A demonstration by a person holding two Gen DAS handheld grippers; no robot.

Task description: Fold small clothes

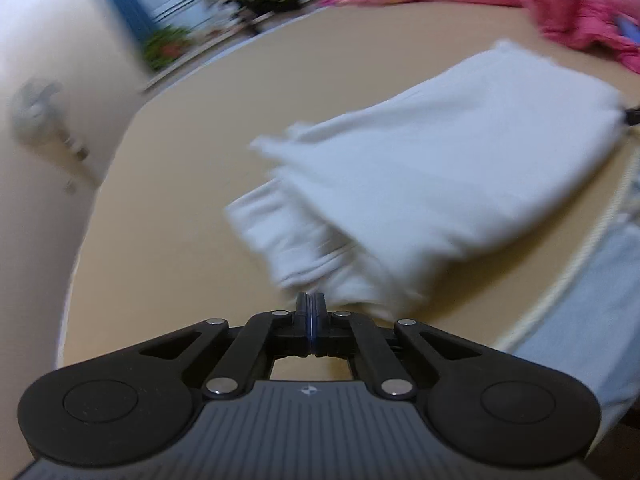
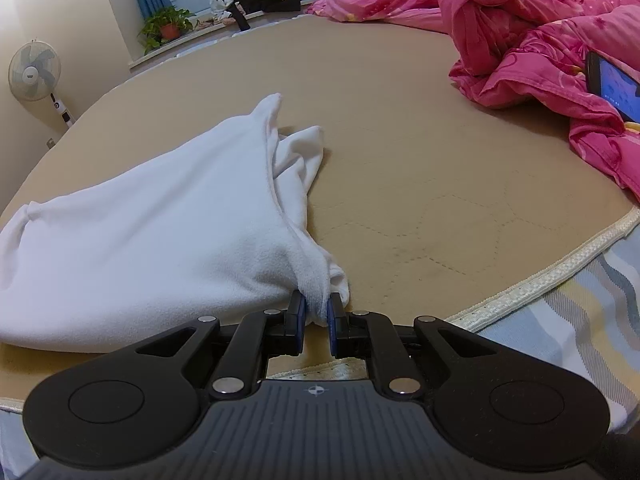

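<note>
A white garment (image 1: 420, 184) lies partly folded on the tan mattress (image 1: 192, 208); it also shows in the right wrist view (image 2: 152, 248). My left gripper (image 1: 311, 308) is shut with nothing between its fingers, just short of the garment's near edge; this view is motion-blurred. My right gripper (image 2: 314, 312) is shut on a bunched corner of the white garment near the mattress's front edge (image 2: 540, 276). The right gripper's tip (image 1: 632, 114) shows at the garment's far right corner in the left wrist view.
A pink quilt (image 2: 540, 48) is heaped at the back right, with a phone (image 2: 612, 84) leaning on it. A standing fan (image 2: 34, 70) and a potted plant (image 2: 168, 26) are at the left by the wall. A striped sheet (image 2: 592, 312) hangs below the mattress edge.
</note>
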